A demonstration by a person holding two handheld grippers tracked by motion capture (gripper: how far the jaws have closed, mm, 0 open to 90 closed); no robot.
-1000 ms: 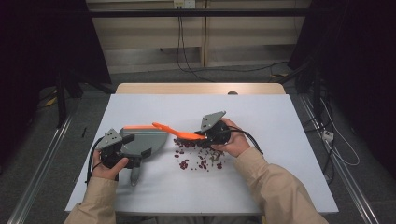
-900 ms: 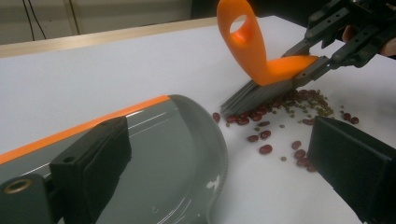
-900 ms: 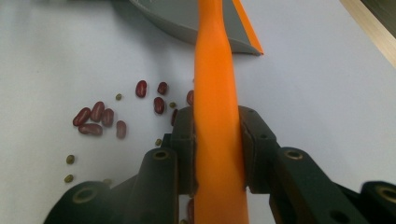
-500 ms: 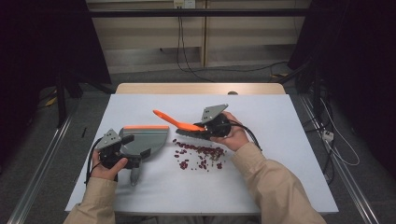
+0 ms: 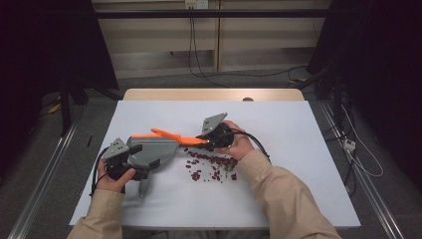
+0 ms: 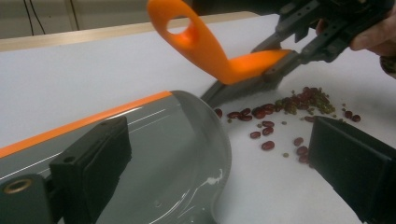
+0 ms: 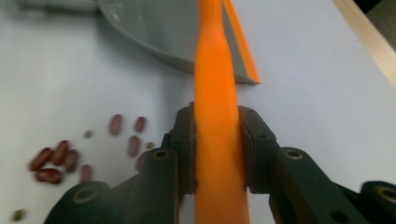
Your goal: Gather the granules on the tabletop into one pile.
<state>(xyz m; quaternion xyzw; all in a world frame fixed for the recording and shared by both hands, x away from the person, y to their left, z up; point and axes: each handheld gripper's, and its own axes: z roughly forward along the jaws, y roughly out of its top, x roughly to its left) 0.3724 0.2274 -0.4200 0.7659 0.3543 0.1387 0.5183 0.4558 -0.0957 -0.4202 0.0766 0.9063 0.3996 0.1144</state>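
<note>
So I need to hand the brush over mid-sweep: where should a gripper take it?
By the flat orange handle, jaws closing on its two narrow edges from the sides, as the right gripper holds it; the looped end stays free, bristles down by the beans.

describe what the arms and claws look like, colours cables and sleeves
Both arms wear beige long sleeves. The left claw and right claw are black, each topped by a grey three-cornered plate and trailing a black cable. Their jaws are blocky black bars with round bolt holes.
</note>
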